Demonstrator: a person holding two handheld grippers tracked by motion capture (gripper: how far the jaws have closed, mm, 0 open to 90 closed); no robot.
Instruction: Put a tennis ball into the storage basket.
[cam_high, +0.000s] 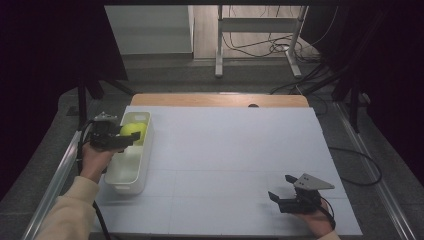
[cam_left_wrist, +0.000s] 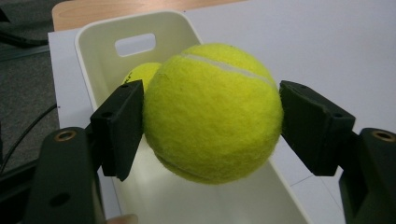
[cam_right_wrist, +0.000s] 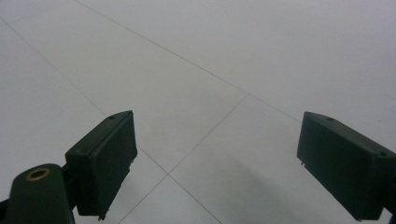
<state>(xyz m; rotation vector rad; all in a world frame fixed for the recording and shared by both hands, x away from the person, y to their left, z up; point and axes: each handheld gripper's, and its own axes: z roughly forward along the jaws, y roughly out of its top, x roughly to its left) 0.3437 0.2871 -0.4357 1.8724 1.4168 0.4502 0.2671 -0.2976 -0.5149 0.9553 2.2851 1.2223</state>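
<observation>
The right gripper (cam_high: 281, 189) is resting released on the white worktop (cam_high: 225, 160), well apart from the white bin (cam_high: 131, 172). The left gripper (cam_left_wrist: 210, 119) is clenching a tennis ball (cam_left_wrist: 212, 112) above that bin, with a second tennis ball (cam_left_wrist: 142, 72) lying inside behind it.

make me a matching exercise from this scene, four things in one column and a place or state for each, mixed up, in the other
Things:
1. yellow-green felt tennis ball
2. second yellow-green tennis ball
3. left gripper
4. right gripper

States:
A. jaws open over the bare white table
B. lying inside the long white plastic bin
C. clamped between two black pads above the bin
D. shut on a ball

Pairs: 1-C, 2-B, 3-D, 4-A
</observation>
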